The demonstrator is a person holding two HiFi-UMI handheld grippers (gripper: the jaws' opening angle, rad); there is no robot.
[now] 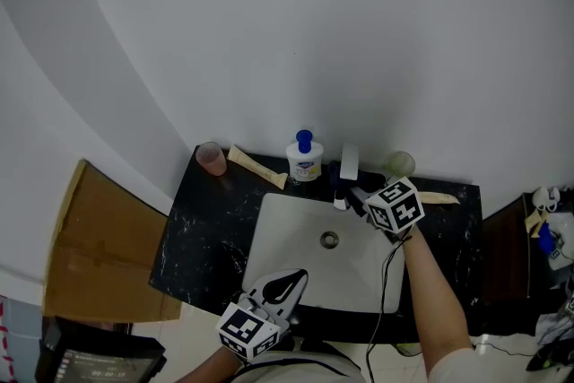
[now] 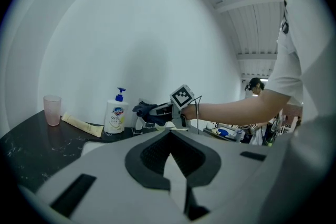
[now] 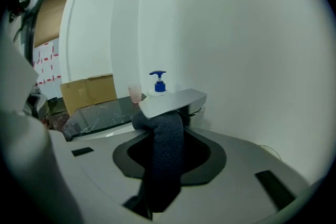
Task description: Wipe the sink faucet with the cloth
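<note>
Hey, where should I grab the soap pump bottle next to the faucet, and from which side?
Take the soap bottle by its white body below the blue pump, coming from the sink side. It stands upright by the wall, tube on one side, faucet on the other; the front is open.

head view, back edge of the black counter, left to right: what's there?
pink cup → tube → soap bottle → faucet → pale round object
</note>
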